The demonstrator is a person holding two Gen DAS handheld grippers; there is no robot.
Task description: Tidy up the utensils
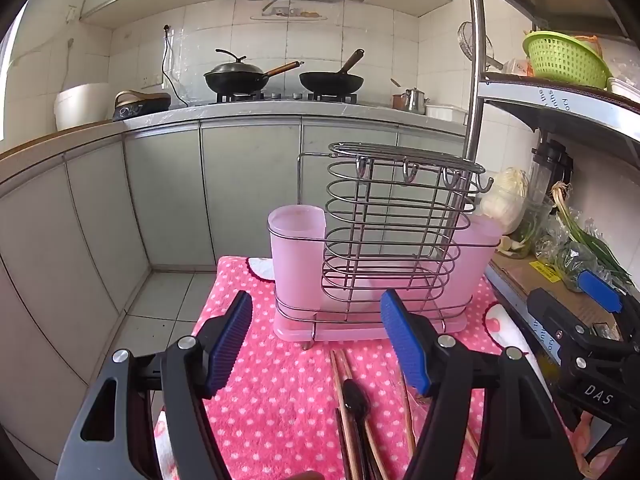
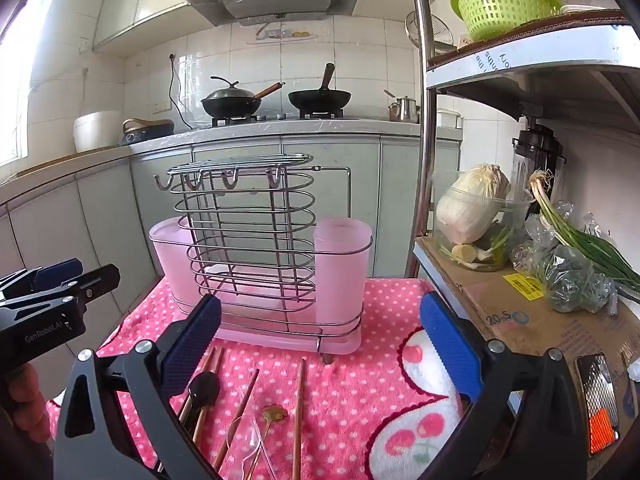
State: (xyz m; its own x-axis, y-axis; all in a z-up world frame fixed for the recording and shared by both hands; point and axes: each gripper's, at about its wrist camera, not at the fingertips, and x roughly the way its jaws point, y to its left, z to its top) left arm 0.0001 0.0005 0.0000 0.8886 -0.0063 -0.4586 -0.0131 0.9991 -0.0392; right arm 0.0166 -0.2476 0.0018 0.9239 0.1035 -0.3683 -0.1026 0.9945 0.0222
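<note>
A wire utensil rack (image 1: 394, 236) with two pink cups (image 1: 297, 254) stands on a pink dotted cloth (image 1: 280, 392); it also shows in the right wrist view (image 2: 248, 240). Wooden chopsticks (image 1: 344, 396) and a black spoon (image 1: 356, 400) lie in front of it. The right wrist view shows the black spoon (image 2: 203, 390), chopsticks (image 2: 298, 408), a gold spoon (image 2: 274, 414) and a clear spoon (image 2: 246, 442). My left gripper (image 1: 316, 340) is open and empty above the utensils. My right gripper (image 2: 320, 348) is open and empty in front of the rack.
A metal shelf unit (image 2: 424, 120) stands at the right with cabbage (image 2: 470, 204), scallions (image 2: 580, 236), cardboard and a green basket (image 2: 500, 0). A kitchen counter with two woks (image 1: 236, 76) runs along the back. The floor drops off left of the cloth.
</note>
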